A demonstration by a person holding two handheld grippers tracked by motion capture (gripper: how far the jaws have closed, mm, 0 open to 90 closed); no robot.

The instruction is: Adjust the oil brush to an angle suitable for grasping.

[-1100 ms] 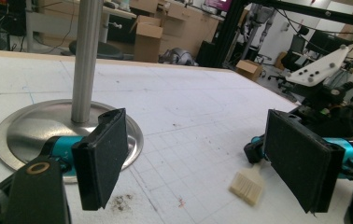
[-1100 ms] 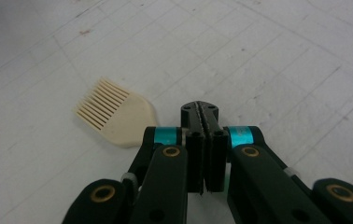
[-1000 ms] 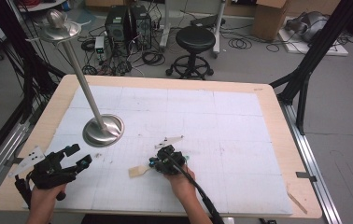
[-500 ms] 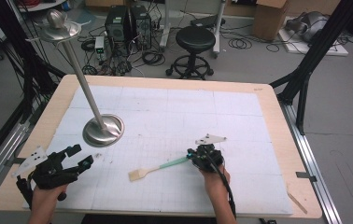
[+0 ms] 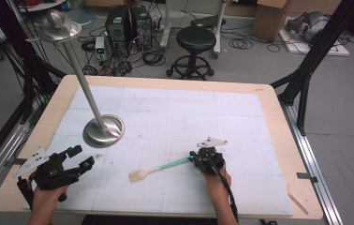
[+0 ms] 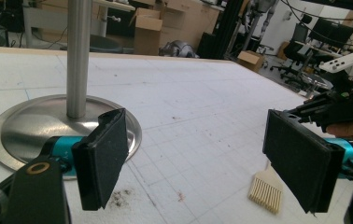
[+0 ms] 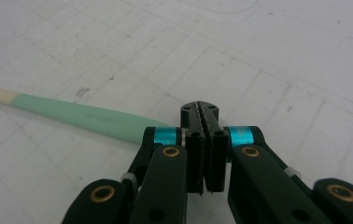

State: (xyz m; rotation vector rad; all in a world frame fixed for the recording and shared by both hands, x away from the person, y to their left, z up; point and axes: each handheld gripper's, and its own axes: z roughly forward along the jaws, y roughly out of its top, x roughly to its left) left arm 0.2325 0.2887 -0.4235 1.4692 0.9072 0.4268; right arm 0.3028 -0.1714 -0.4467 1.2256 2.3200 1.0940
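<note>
A: Where's the brush (image 5: 158, 168)?
B: Flat on the worktop (image 5: 240, 117), six o'clock, beside the right gripper (image 5: 195, 158), jaws pressed together. Left gripper (image 5: 79, 157) spread.
A: Risk?
B: Probably nudging it, or sweeping into the stand (image 5: 103, 131).

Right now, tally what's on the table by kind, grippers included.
Metal stand: 1
Brush: 1
Grippers: 2, left gripper and right gripper
Total: 4
</note>
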